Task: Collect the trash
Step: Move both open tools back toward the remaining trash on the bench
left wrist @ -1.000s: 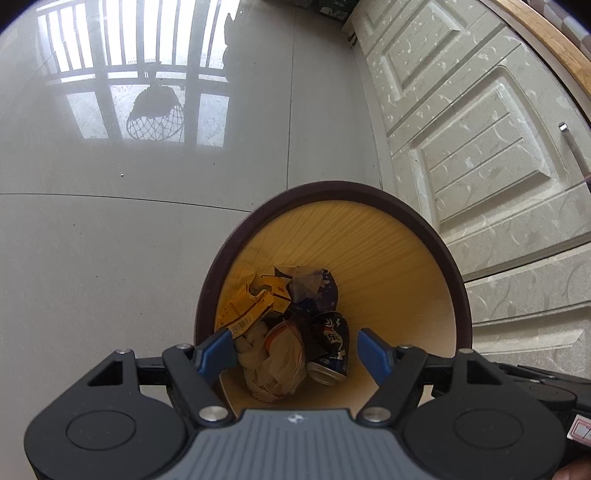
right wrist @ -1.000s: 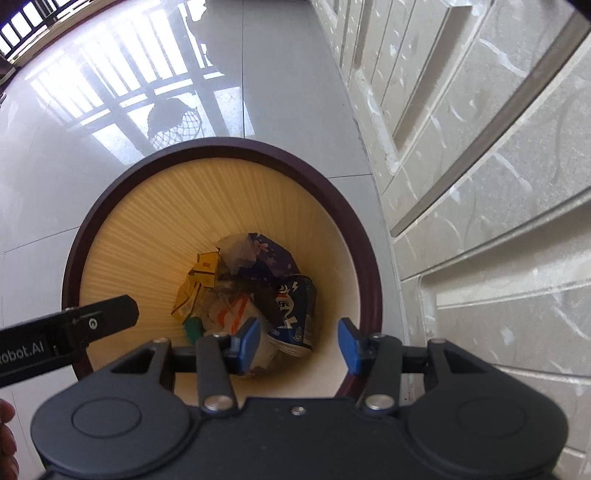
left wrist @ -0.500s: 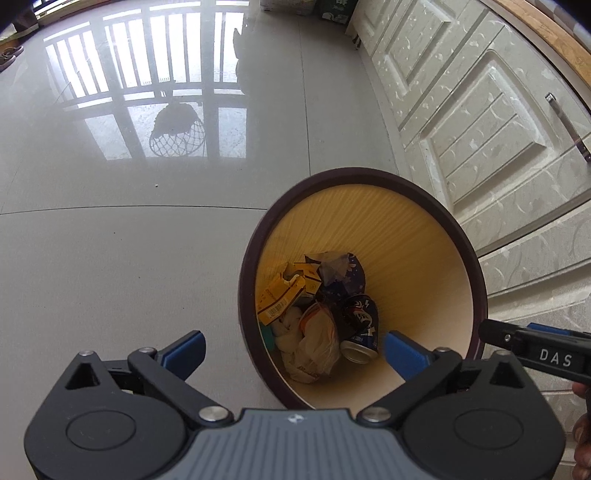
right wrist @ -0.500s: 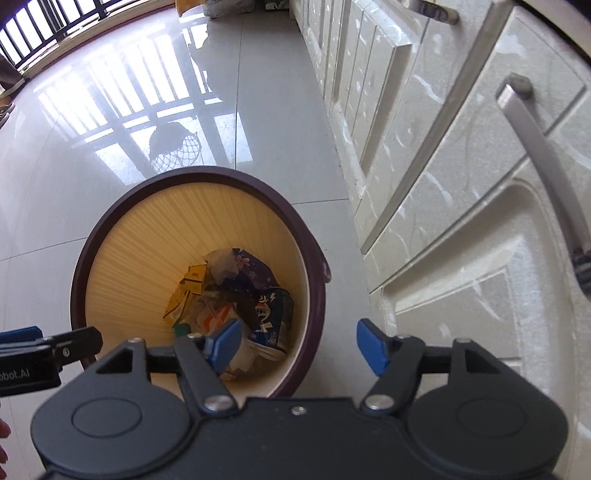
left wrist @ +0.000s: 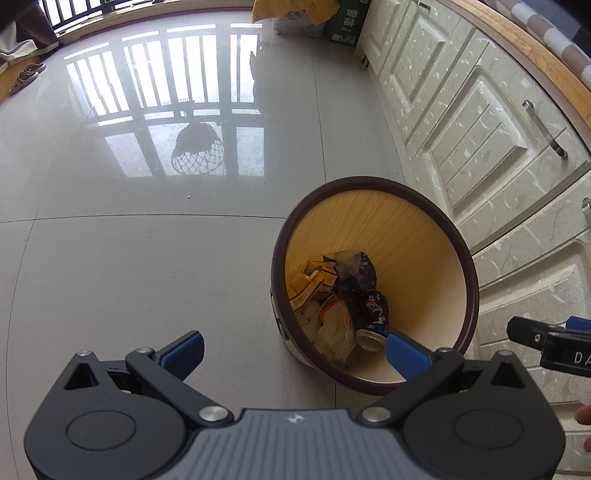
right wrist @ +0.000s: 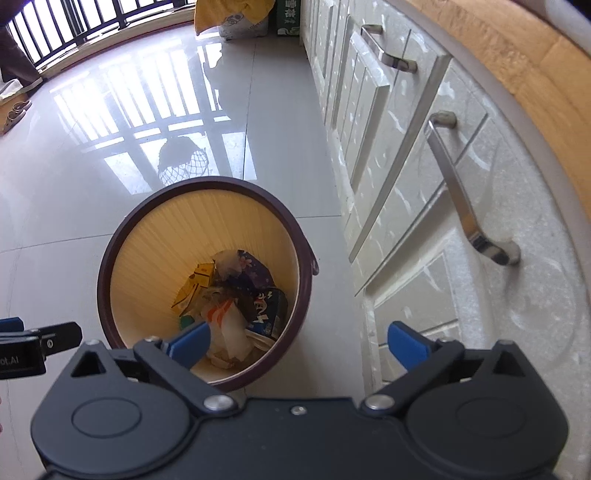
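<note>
On the glossy grey floor [left wrist: 110, 280], beside the cabinets: one round bin, both grippers above it.
Bin: waste bin [left wrist: 424, 206], dark brown rim, pale wood-grain inner wall; stands upright on the floor just beside the white cabinet fronts [left wrist: 480, 147]. In the right wrist view its rim [right wrist: 110, 251] sits left of the cabinet doors [right wrist: 406, 184].
Trash location: all visible trash [left wrist: 340, 291] lies at the bottom of the bin, piled together.
Trash items: yellow carton [left wrist: 306, 288] on the left side of the pile; dark blue wrapper [left wrist: 354, 273] with small pale marks above centre; dark drink can [left wrist: 373, 314] on its side, open end toward the camera; pale crumpled plastic bag [left wrist: 332, 325] touching the can.
Left gripper [left wrist: 291, 349]: released, blue pads spread wide, nothing between them. One pad [left wrist: 184, 350] is over bare floor, the other overlaps the bin opening in the view.
Right gripper [right wrist: 299, 343]: jaws opening, spread wide, nothing between them. Left pad [right wrist: 190, 341] overlaps the bin's near edge; right pad overlaps the cabinet base.
Cross-view: each gripper's tip shows at the edge of the other's camera.
Cabinet hardware: metal bar handle [right wrist: 461, 206] on the nearest door.
Background: railing [right wrist: 74, 22] at the far end, its bright reflection on the floor; yellow sack [right wrist: 229, 14] and green box [right wrist: 290, 16] by the far cabinets; sandals [left wrist: 26, 74] at far left.
</note>
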`<action>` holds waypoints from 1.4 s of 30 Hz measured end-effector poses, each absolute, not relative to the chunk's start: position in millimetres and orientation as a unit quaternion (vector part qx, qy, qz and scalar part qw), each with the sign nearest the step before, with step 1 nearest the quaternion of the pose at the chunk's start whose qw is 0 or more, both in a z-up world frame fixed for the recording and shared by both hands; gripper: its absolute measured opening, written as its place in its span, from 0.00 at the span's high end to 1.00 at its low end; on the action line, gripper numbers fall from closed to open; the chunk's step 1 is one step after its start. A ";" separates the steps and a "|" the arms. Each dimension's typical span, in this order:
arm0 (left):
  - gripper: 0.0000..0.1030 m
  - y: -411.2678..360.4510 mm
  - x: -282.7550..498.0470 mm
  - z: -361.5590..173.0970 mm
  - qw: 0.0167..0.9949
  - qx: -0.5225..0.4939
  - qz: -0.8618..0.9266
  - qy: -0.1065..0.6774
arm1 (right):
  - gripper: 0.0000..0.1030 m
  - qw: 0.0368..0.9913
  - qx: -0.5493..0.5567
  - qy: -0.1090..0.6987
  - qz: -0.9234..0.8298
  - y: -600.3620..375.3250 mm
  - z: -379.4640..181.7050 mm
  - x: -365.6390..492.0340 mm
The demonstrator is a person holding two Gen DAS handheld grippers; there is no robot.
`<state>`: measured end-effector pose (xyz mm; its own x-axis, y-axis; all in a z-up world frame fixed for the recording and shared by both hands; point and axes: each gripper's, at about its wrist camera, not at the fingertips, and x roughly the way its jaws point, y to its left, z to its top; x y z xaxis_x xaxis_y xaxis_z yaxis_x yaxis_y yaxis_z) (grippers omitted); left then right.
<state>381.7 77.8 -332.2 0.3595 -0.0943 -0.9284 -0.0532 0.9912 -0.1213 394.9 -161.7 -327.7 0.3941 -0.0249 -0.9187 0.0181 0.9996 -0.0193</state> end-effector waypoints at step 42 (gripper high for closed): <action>0.00 76.7 231.8 -131.1 0.924 -0.100 -0.021 0.370 | 0.00 0.935 -0.003 0.356 0.002 -187.5 -104.3 233.6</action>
<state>231.8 76.7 -131.1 0.7258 -0.1118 -0.6787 -0.0357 0.9792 -0.1995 233.6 -187.5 -104.3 0.7467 0.0021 -0.6652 -0.0061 1.0000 -0.0037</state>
